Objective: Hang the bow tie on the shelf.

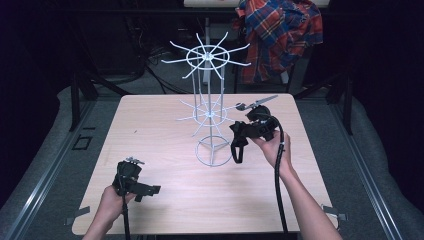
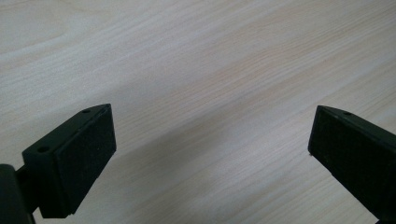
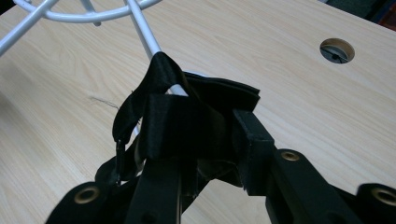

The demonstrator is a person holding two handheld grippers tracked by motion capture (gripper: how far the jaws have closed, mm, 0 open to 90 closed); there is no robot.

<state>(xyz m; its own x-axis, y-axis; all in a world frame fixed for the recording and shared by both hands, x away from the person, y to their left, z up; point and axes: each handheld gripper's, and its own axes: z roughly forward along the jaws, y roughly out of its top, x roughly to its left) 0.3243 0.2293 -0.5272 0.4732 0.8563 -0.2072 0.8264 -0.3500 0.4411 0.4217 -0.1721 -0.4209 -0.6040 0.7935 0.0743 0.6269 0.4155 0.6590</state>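
Note:
A white wire rack point(image 1: 210, 107) with two tiers of radiating hook arms stands at the table's back middle. My right gripper point(image 1: 243, 129) is just right of its lower tier, shut on a black strap point(image 1: 238, 145) whose loop hangs down. In the right gripper view the strap point(image 3: 161, 77) wraps over a white hook arm point(image 3: 142, 30), and the right gripper point(image 3: 201, 128) has its jaws clamped on the folded webbing. My left gripper point(image 1: 151, 191) rests near the front left of the table, open. In the left gripper view, the left gripper point(image 2: 210, 144) has nothing but bare wood between its jaws.
The light wooden table point(image 1: 165, 135) has a round cable hole point(image 3: 337, 50) near its back edge. A plaid shirt point(image 1: 280, 35) hangs behind the table at the right. Dark frame posts point(image 1: 75, 100) stand at both sides, with grey floor around.

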